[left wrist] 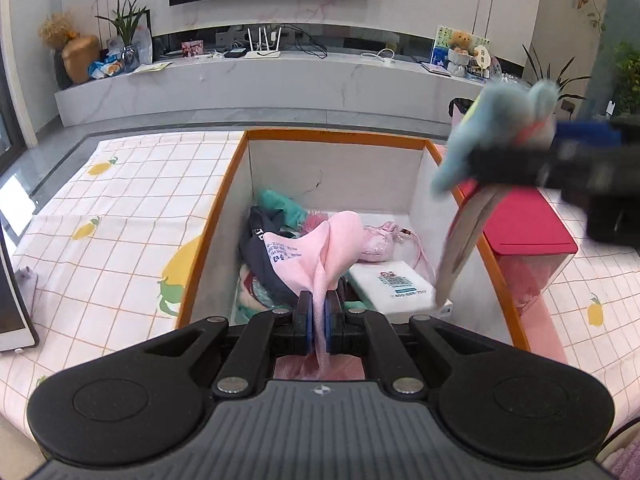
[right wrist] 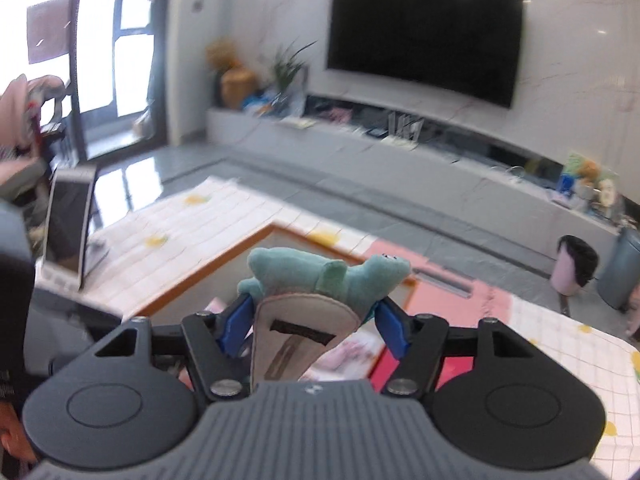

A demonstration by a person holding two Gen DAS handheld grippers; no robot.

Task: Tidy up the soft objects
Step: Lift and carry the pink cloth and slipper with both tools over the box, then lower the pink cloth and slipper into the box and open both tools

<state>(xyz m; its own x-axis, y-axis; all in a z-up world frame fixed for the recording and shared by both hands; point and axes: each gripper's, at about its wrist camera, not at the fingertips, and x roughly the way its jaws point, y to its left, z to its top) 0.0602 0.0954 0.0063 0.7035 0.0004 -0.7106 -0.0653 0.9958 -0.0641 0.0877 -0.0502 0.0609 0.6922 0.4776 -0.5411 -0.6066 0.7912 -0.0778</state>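
The left tool (left wrist: 319,322) was clamped on a pink cloth (left wrist: 320,248) above the orange-rimmed white box (left wrist: 336,135), while the right tool (right wrist: 312,322) gripped a teal plush toy (right wrist: 320,276), probably also for boxing.

Your left gripper (left wrist: 319,322) points steeply down over the orange-rimmed box (left wrist: 336,136), its blue pads pinched tight on a pink cloth (left wrist: 328,248). Your right gripper (right wrist: 312,320) hangs above the box's right rim, jaws spread wide around a teal plush toy (right wrist: 320,276); through the blur, the pads seem to press its sides.
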